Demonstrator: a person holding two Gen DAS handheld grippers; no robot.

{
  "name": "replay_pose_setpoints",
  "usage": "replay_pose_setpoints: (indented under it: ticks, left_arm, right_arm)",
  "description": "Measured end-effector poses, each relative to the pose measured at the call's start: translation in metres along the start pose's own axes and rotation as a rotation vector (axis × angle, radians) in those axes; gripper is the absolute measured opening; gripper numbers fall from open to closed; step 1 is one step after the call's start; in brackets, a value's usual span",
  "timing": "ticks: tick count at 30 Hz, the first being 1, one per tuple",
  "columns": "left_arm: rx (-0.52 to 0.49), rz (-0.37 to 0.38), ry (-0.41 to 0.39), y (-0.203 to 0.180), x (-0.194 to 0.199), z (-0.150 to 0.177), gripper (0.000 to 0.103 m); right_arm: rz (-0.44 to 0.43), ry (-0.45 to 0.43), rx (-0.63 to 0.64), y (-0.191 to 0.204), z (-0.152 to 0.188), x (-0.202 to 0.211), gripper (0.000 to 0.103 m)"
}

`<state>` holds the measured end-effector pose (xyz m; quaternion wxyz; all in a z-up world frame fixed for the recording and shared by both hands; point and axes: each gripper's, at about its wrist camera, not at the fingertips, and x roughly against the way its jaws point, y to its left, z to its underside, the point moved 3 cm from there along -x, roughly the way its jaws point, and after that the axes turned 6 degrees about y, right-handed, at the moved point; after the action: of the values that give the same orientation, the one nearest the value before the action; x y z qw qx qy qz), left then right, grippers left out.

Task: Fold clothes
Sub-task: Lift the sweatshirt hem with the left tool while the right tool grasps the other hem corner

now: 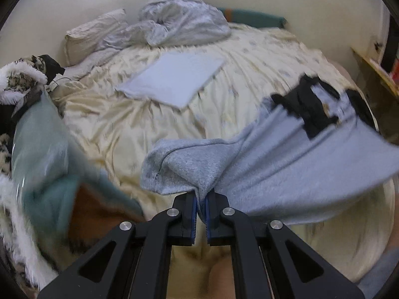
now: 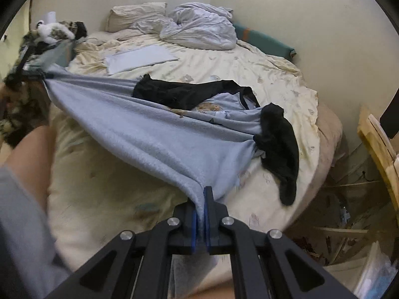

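A light grey sweatshirt (image 2: 139, 129) with black sleeves and collar (image 2: 276, 147) is stretched above a bed. My right gripper (image 2: 202, 194) is shut on one corner of its hem. My left gripper (image 1: 201, 196) is shut on the other corner; the same garment (image 1: 286, 164) fans out to the right in the left wrist view. In the right wrist view the left gripper (image 2: 32, 74) shows far left, with the cloth taut between the two. A folded white garment (image 1: 172, 79) lies flat on the bed, also in the right wrist view (image 2: 139, 58).
The bed has a cream patterned sheet (image 2: 249, 74), a crumpled grey duvet (image 2: 199, 30) and a pillow (image 2: 137, 15) by the wall. A wooden frame (image 2: 376, 144) and floor clutter lie right of the bed. A furry patterned coat (image 1: 22, 79) and teal cloth (image 1: 42, 144) are at left.
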<state>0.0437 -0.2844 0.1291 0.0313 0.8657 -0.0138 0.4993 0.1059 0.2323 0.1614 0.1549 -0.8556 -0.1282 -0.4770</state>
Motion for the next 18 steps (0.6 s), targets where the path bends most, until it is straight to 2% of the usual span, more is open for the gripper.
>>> replay_pose_setpoints:
  ticks: [4, 7, 9, 15, 18]
  left_arm:
    - [-0.009, 0.021, 0.101, -0.002, 0.002, 0.052, 0.005]
    - [-0.058, 0.029, 0.175, -0.013, -0.008, 0.09, 0.006]
    - [-0.061, 0.038, 0.188, -0.019, -0.013, 0.104, 0.006]
    - [-0.041, 0.044, 0.174, -0.022, -0.013, 0.099, 0.01]
    - [-0.04, 0.044, 0.181, -0.018, -0.013, 0.095, 0.011]
  right_arm:
    - [-0.123, 0.075, 0.005, 0.009, 0.024, 0.02, 0.004]
    - [-0.197, 0.174, 0.019, 0.027, 0.039, -0.003, 0.004]
    - [-0.242, 0.239, 0.031, 0.039, 0.048, -0.022, 0.004]
    - [-0.332, 0.362, -0.026, 0.05, 0.06, -0.062, 0.009]
    - [-0.359, 0.386, -0.055, 0.05, 0.067, -0.062, 0.024]
